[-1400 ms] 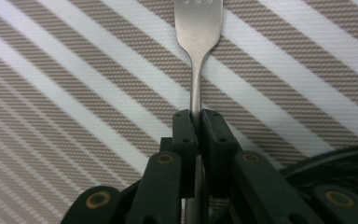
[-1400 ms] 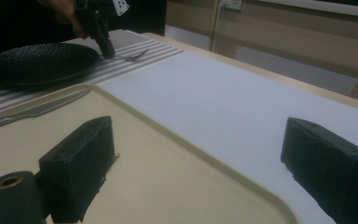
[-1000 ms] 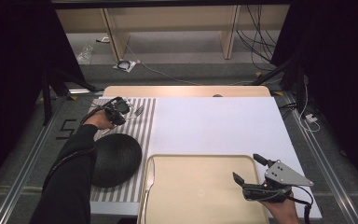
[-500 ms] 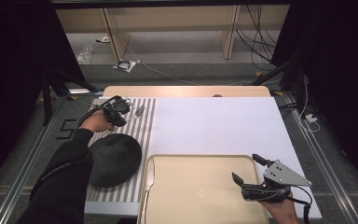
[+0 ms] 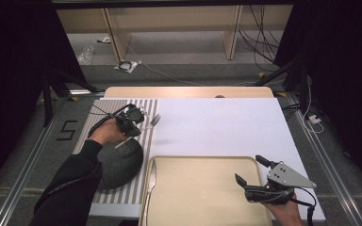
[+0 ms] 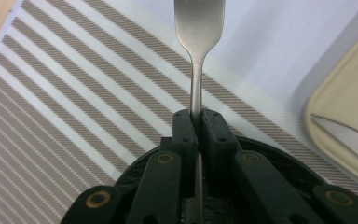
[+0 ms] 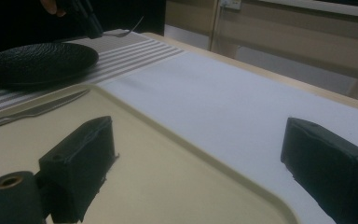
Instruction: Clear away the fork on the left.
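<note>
My left gripper [image 5: 134, 121] is shut on the handle of a silver fork [image 5: 155, 120], held above the striped placemat [image 5: 141, 106] by the far edge of the black plate [image 5: 118, 162]. In the left gripper view the jaws pinch the fork [image 6: 198, 28] at its neck, tines pointing away, with the plate [image 6: 270, 154] below. Over the near right corner of the beige tray [image 5: 202, 188], my right gripper [image 5: 248, 169] stands open and holds nothing. In the right gripper view its jaws [image 7: 196, 158] are wide apart over the tray [image 7: 168, 186].
A table knife [image 5: 151, 181] lies along the tray's left edge, next to the plate. A white mat [image 5: 217, 127] covers the table's middle and right. The wooden table edge [image 5: 188, 92] runs along the far side, with shelves and cables on the floor beyond.
My left hand has carried the fork to the right and toward the near side, rising a little, and now hangs over the plate's far rim. The right gripper has stayed where it was.
</note>
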A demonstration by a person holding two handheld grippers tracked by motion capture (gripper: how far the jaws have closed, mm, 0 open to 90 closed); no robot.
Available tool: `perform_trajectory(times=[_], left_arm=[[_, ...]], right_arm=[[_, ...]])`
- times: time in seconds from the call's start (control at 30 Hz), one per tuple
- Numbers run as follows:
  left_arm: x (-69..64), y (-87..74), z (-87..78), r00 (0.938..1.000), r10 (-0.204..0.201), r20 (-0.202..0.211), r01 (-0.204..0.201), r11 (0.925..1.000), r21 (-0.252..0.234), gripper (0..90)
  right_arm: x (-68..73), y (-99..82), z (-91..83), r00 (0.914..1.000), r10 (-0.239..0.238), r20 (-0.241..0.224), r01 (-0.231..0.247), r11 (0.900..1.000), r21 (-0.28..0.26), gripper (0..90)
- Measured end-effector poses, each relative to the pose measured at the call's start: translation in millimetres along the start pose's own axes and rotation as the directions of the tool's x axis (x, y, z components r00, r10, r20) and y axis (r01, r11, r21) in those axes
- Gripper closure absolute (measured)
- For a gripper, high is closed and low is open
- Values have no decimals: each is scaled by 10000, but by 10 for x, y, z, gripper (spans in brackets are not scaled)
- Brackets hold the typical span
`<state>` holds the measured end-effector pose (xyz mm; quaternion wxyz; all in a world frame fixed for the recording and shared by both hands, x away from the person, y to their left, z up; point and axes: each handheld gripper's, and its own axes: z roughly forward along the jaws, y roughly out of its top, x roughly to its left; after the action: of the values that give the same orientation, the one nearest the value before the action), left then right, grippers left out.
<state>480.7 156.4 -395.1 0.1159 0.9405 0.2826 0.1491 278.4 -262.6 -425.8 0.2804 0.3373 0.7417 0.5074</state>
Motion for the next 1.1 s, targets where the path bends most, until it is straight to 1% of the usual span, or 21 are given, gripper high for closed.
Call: perform_trajectory(times=[0.03,0.07,0.1,0.13,0.27,0.37,0.4,0.43,0.47,0.57,0.7,0.73,0.77,0.8,0.93,1.1], left_arm=[[-54,-1,-7,10000,-9,94,9,10000,-17,841],[-54,-1,-7,10000,-9,94,9,10000,-17,841],[-86,-1,-12,10000,12,91,-11,10000,-57,841],[-105,-2,-15,9999,-6,128,7,10000,-85,840],[-233,-14,-40,9993,-39,376,48,9997,-256,841],[-319,-25,-59,9991,73,430,-62,9997,-252,841],[-372,-47,-92,9985,71,546,-48,9991,-415,840],[-372,-47,-92,9985,71,546,-48,9991,-415,840],[-425,-77,-122,9977,50,680,-7,9981,-623,841],[-485,-108,-153,9975,89,703,-42,9977,-678,841],[-590,-185,-213,9967,26,811,65,9936,-1126,840],[-616,-197,-223,9964,61,845,34,9936,-1125,840],[-633,-207,-230,9966,100,816,-6,9934,-1143,840],[-650,-218,-238,9972,-5,744,97,9924,-1226,840],[-728,-249,-266,9961,-23,886,140,9912,-1313,840],[-868,-247,-304,9952,123,975,-1,9922,-1246,840]], right_arm=[[-1,3,-9,10000,-16,20,15,10000,91,106],[-1,3,-9,10000,-16,20,15,10000,91,106],[0,1,0,10000,-3,5,3,10000,6,107],[-2,4,-5,10000,-23,15,23,10000,73,107],[-3,1,-2,10000,37,23,-37,10000,21,106],[-3,0,3,10000,49,9,-49,10000,-2,107],[-1,3,-5,10000,7,22,-7,9999,105,106],[-1,3,-5,10000,7,22,-7,9999,105,106],[-1,3,-6,10000,-11,34,11,10000,73,107],[-2,2,-8,10000,0,40,0,10000,99,106],[0,2,-10,10000,1,45,-1,10000,99,107],[2,2,-9,10000,6,39,-6,10000,98,107],[5,1,2,10000,12,9,-12,10000,-14,107],[8,2,2,10000,0,4,0,10000,-21,107],[23,7,-6,10000,-49,-23,49,10000,-20,106],[30,7,-11,10000,5,-48,-5,10000,-45,107]])
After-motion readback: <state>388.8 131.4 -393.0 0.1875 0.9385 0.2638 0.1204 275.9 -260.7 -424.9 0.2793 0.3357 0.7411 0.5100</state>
